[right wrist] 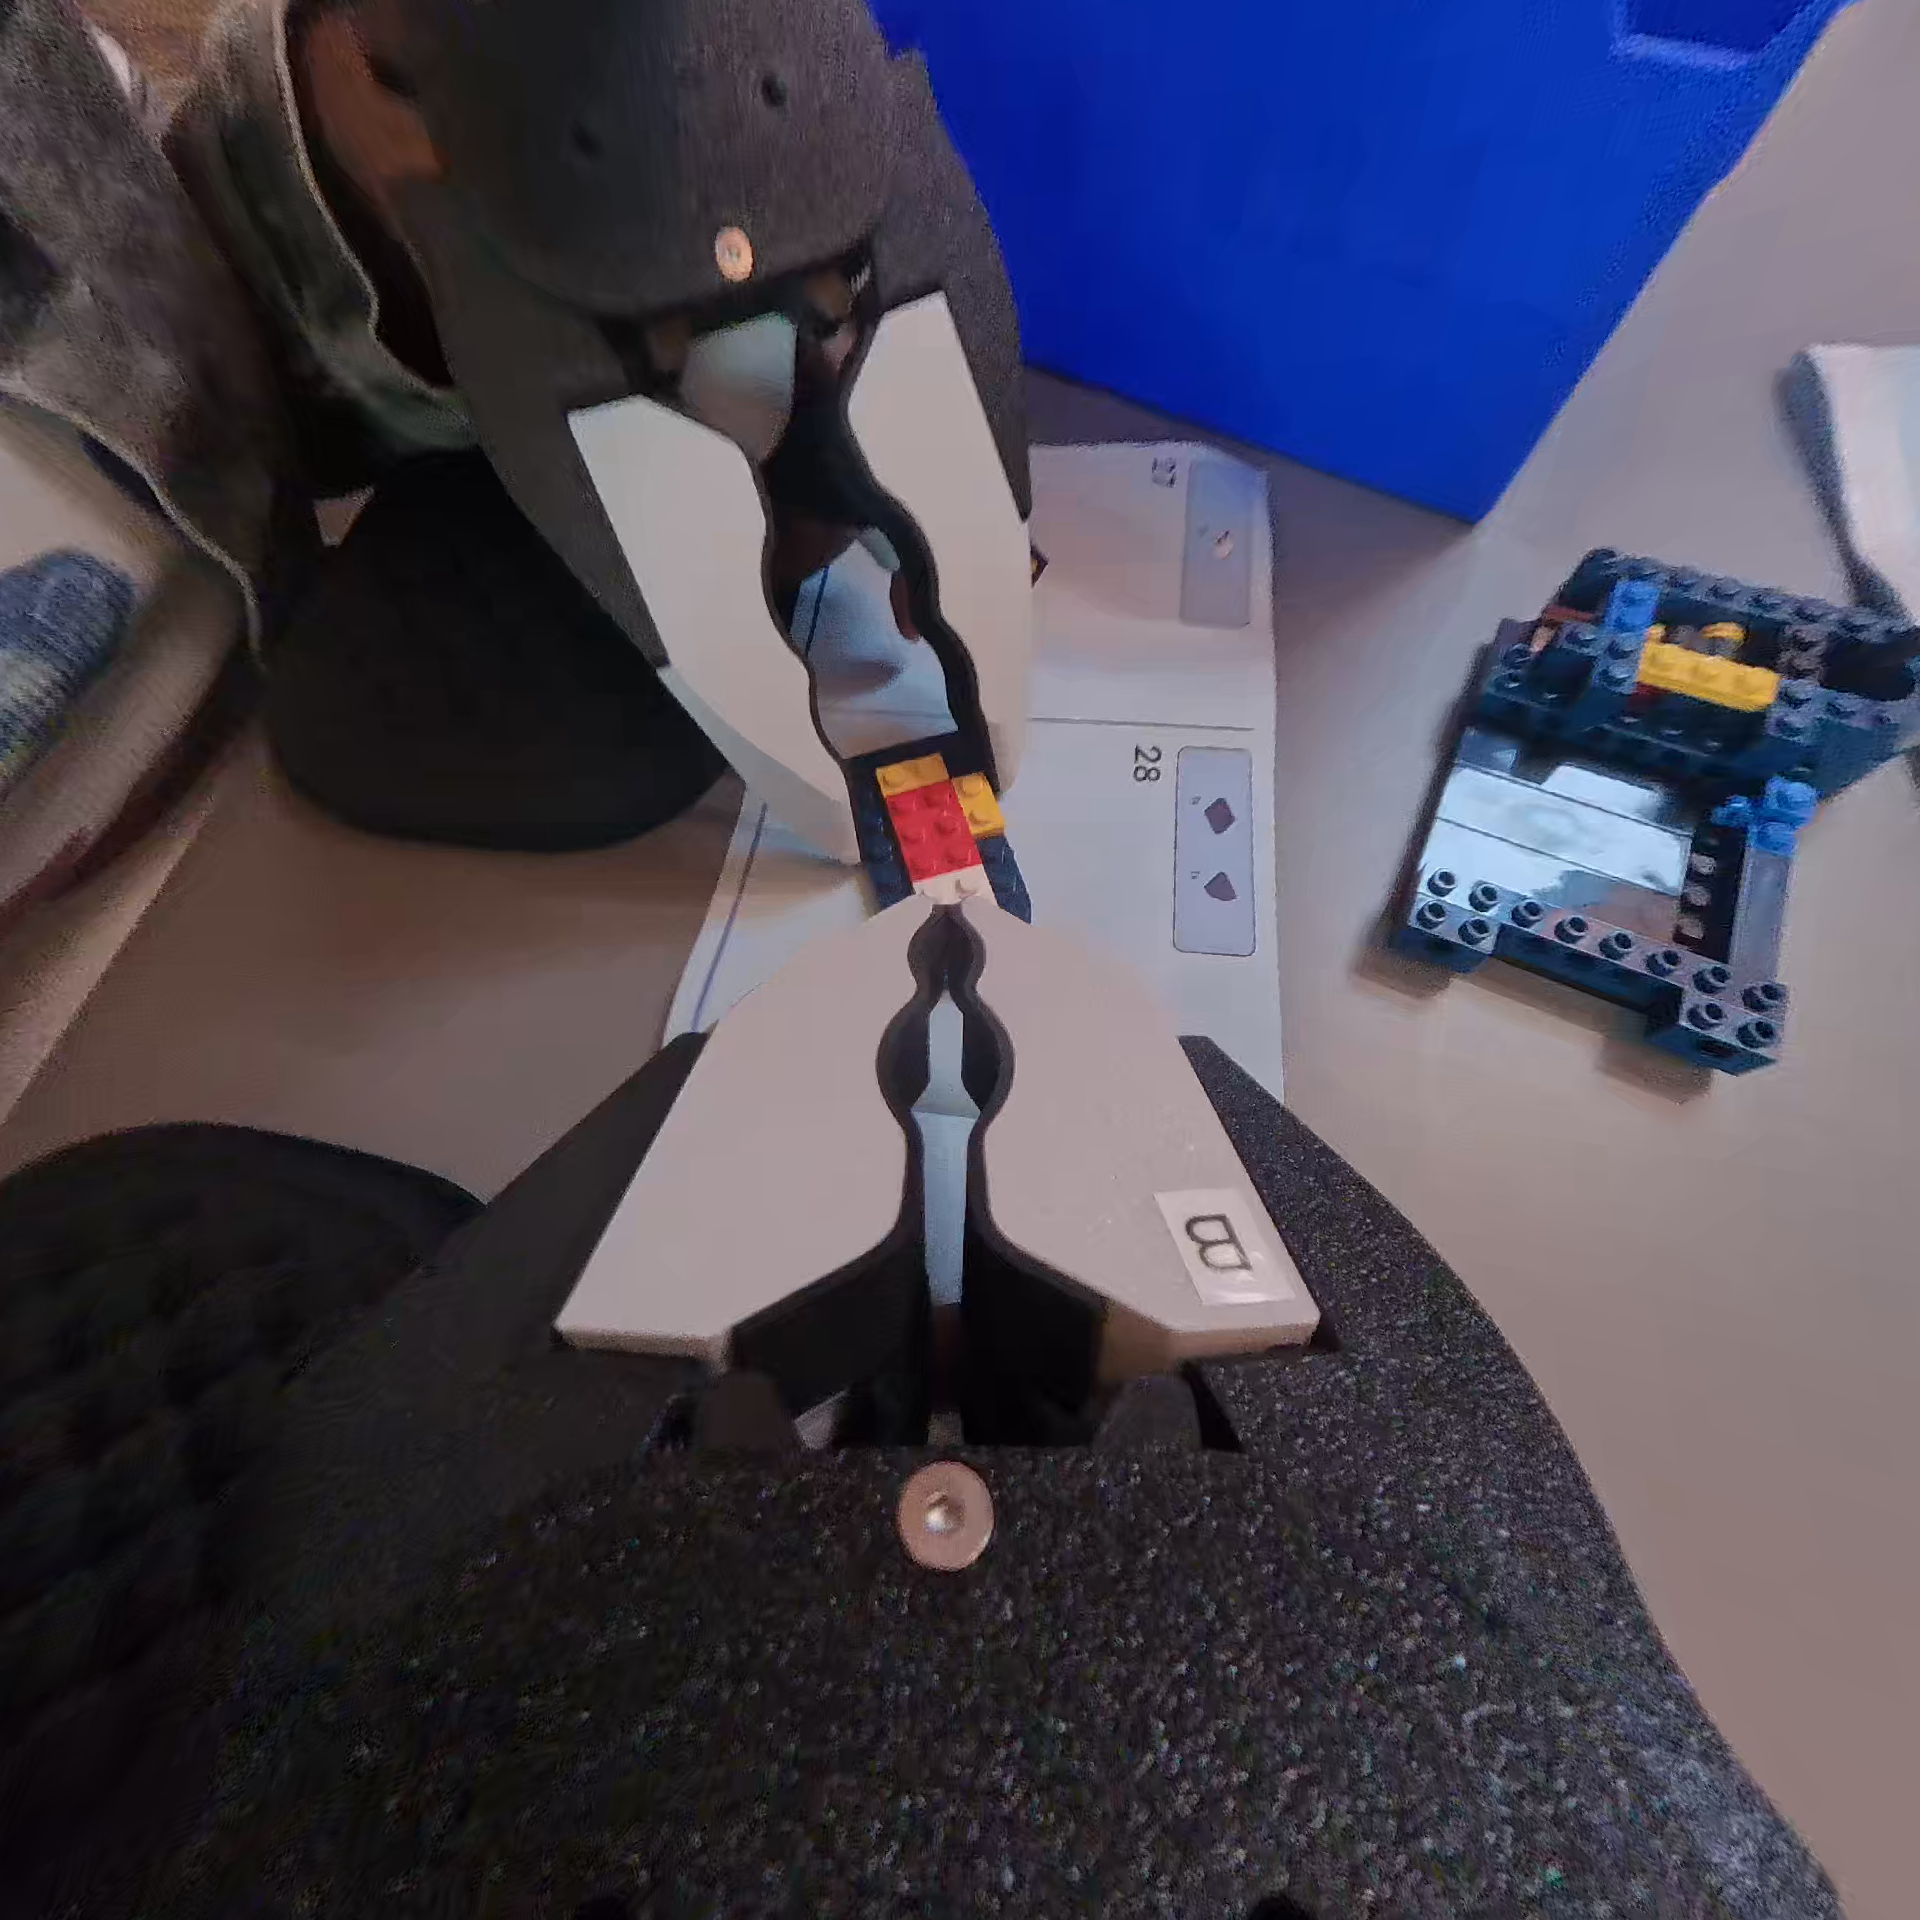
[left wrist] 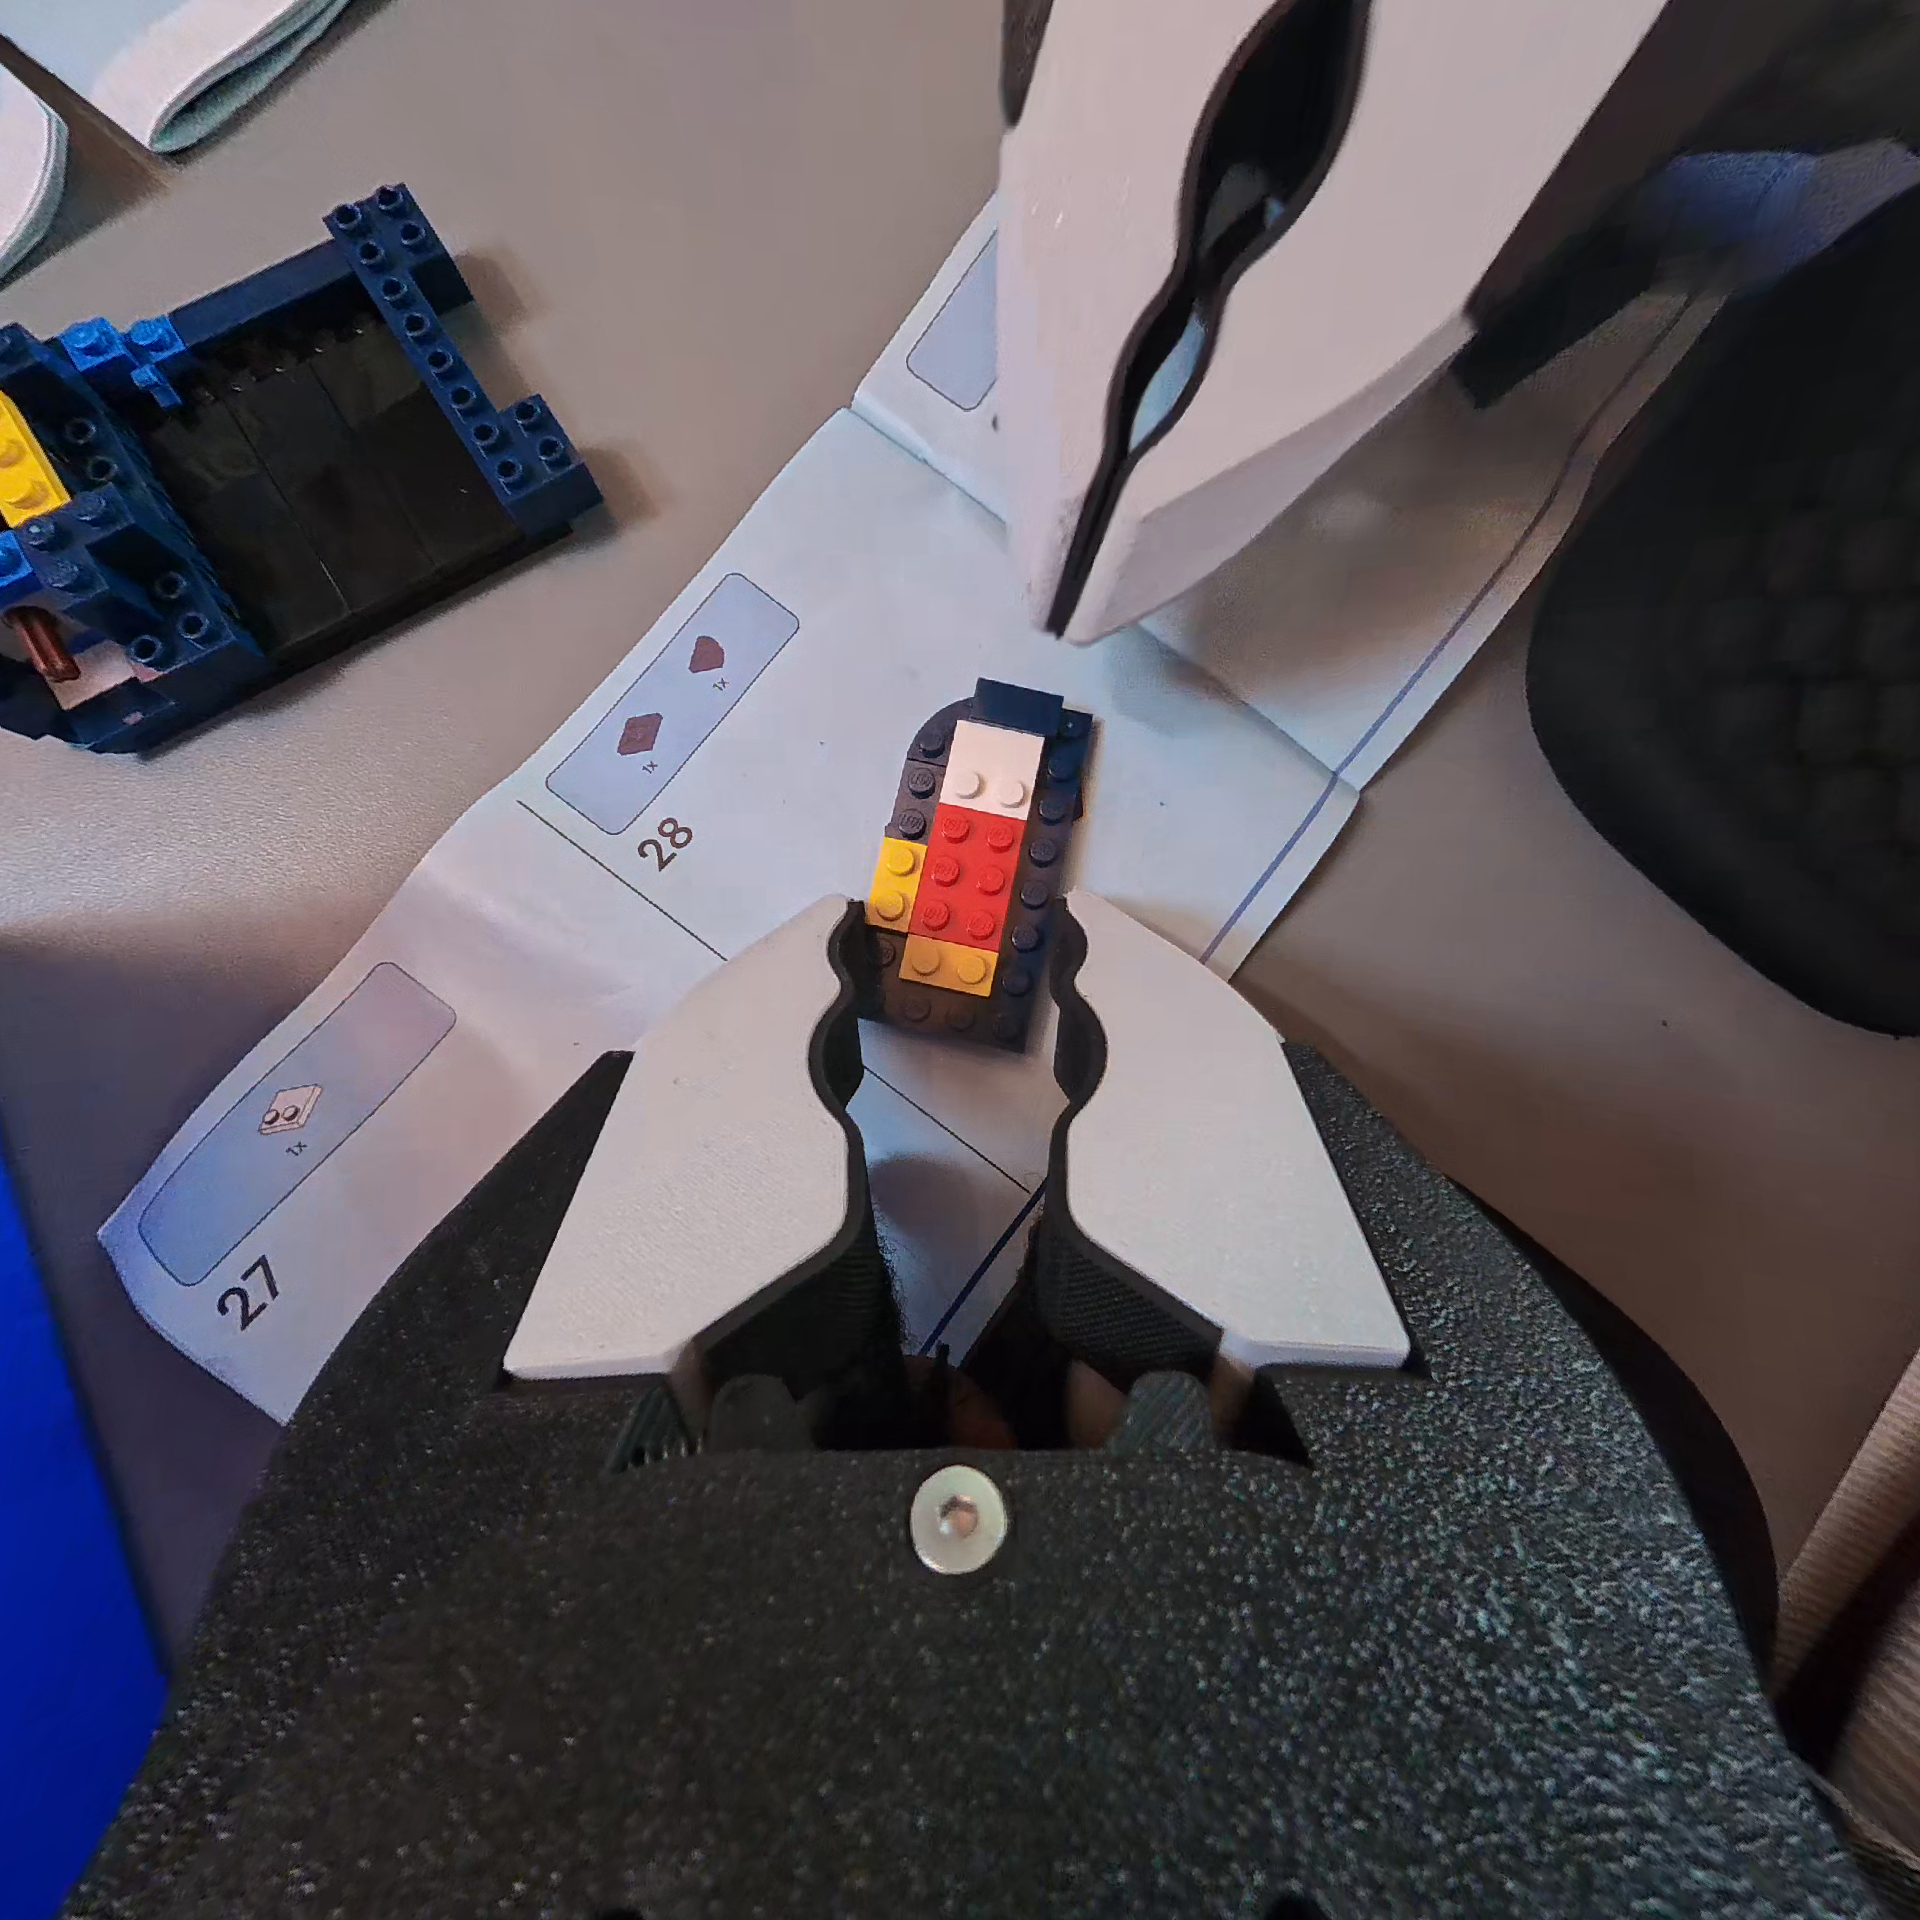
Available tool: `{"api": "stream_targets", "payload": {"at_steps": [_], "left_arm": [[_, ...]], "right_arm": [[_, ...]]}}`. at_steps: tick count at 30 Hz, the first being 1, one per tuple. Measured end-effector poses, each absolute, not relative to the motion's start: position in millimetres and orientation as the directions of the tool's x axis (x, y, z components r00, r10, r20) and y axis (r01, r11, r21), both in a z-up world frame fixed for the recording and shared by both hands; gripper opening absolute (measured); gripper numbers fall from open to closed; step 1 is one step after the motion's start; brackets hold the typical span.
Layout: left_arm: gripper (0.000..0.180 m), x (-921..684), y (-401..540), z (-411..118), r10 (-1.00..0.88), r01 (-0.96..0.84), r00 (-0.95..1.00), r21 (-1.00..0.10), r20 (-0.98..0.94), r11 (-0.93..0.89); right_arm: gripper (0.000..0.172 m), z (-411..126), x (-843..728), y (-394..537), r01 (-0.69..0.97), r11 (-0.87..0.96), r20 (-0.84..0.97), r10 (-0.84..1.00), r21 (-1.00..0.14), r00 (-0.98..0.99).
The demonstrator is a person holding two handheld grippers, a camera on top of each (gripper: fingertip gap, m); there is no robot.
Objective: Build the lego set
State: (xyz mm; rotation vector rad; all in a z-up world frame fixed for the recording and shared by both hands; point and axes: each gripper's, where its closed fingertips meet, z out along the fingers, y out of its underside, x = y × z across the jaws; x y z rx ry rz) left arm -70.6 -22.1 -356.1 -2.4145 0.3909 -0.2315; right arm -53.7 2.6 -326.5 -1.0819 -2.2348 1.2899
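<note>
A small dark blue plate with red, yellow, orange and white bricks on it (left wrist: 971, 873) lies on a paper instruction sheet (left wrist: 468, 935). My left gripper (left wrist: 958, 935) is shut on the near end of this plate, one pad on each long edge. The right wrist view shows the same grip on the plate (right wrist: 940, 831) by the left gripper (right wrist: 920, 774). My right gripper (right wrist: 945, 925) is shut, its tips just short of the white brick at the plate's other end. In the left wrist view it (left wrist: 1070, 623) hangs a little above that end.
A larger dark blue brick build with a black floor (left wrist: 312, 447) (right wrist: 1621, 790) stands on the beige table beside the sheet. A blue bin (right wrist: 1351, 208) stands behind. A black mesh object (left wrist: 1745, 727) lies at the table edge. A folded pale cloth (left wrist: 229, 62) lies far off. The gap from one gripper's tips to the other's is roughly 5 cm.
</note>
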Motion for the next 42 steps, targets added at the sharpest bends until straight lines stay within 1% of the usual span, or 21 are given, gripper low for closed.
{"api": "stream_targets", "payload": {"at_steps": [3,6,10,21,27,31,33,35,37,38,42], "left_arm": [[0.034,-71,-22,-356,-0.340,-0.220,0.938,-0.649,0.064,-0.729],[0.034,-71,-22,-356,-0.341,-0.218,0.937,-0.649,0.069,-0.729],[0.034,-71,-22,-356,-0.346,-0.227,0.936,-0.649,0.060,-0.726],[0.034,-72,-23,-357,-0.370,-0.275,0.929,-0.645,0.013,-0.713],[0.033,-73,-23,-357,-0.409,-0.294,0.912,-0.642,0.033,-0.708],[0.033,-73,-24,-357,-0.429,-0.293,0.902,-0.644,0.060,-0.707],[0.033,-73,-24,-356,-0.427,-0.288,0.902,-0.646,0.065,-0.707],[0.033,-73,-24,-356,-0.426,-0.281,0.902,-0.649,0.074,-0.708],[0.033,-73,-24,-356,-0.422,-0.262,0.901,-0.650,0.099,-0.713],[0.033,-73,-24,-355,-0.420,-0.254,0.901,-0.651,0.110,-0.715],[0.033,-73,-24,-356,-0.423,-0.263,0.901,-0.650,0.099,-0.713]], "right_arm": [[0.000,-336,-54,0,0.464,0.310,-0.109,0.725,-0.830,-0.680],[0.000,-337,-55,0,0.458,0.323,-0.096,0.724,-0.828,-0.684],[0.000,-347,-56,1,0.493,0.363,-0.080,0.737,-0.791,-0.672],[0.000,-348,-55,1,0.486,0.382,-0.064,0.732,-0.786,-0.679],[0.000,-348,-58,-3,0.447,0.460,-0.039,0.662,-0.767,-0.748],[0.000,-350,-59,-15,0.434,0.482,-0.099,0.575,-0.761,-0.812],[0.000,-349,-59,-15,0.433,0.457,-0.124,0.563,-0.777,-0.817],[0.000,-342,-56,-17,0.388,0.445,-0.105,0.539,-0.807,-0.836],[0.000,-317,-59,-16,0.323,0.328,-0.093,0.558,-0.888,-0.825],[0.000,-310,-59,-10,0.321,0.299,-0.098,0.577,-0.899,-0.811],[0.000,-333,-56,7,0.383,0.386,-0.062,0.631,-0.839,-0.773]]}}
